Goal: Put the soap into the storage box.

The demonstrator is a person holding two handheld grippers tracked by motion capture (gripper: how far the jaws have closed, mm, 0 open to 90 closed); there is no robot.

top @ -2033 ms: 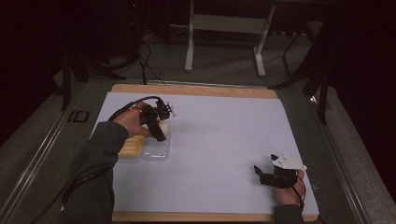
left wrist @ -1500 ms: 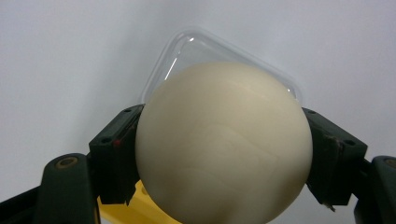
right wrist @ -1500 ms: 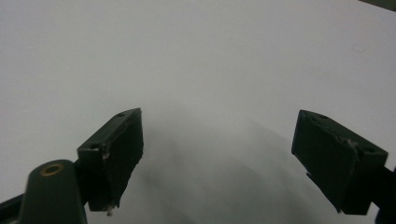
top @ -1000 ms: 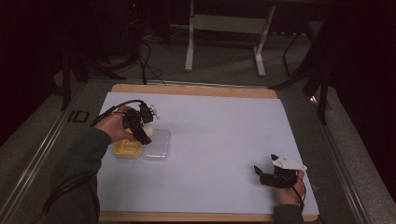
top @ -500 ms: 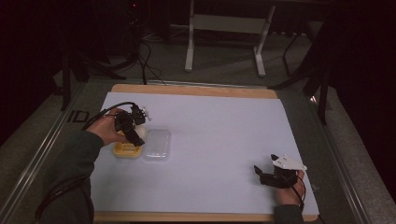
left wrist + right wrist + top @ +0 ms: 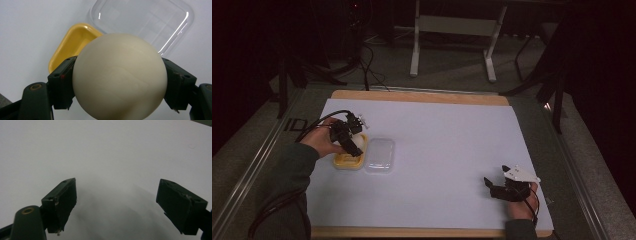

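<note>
Dim room; white-topped table (image 6: 452, 150) with wooden edge; grey floor (image 6: 452, 70); white metal stand (image 6: 452, 25) behind; cables (image 6: 367, 60).

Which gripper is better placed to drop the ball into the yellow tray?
Left. The left gripper already clamps the ball just over the tray; the right gripper sits open, far across the table.

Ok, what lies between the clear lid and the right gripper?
Nothing: the high view shows bare white table between clear lid and right gripper.
</note>
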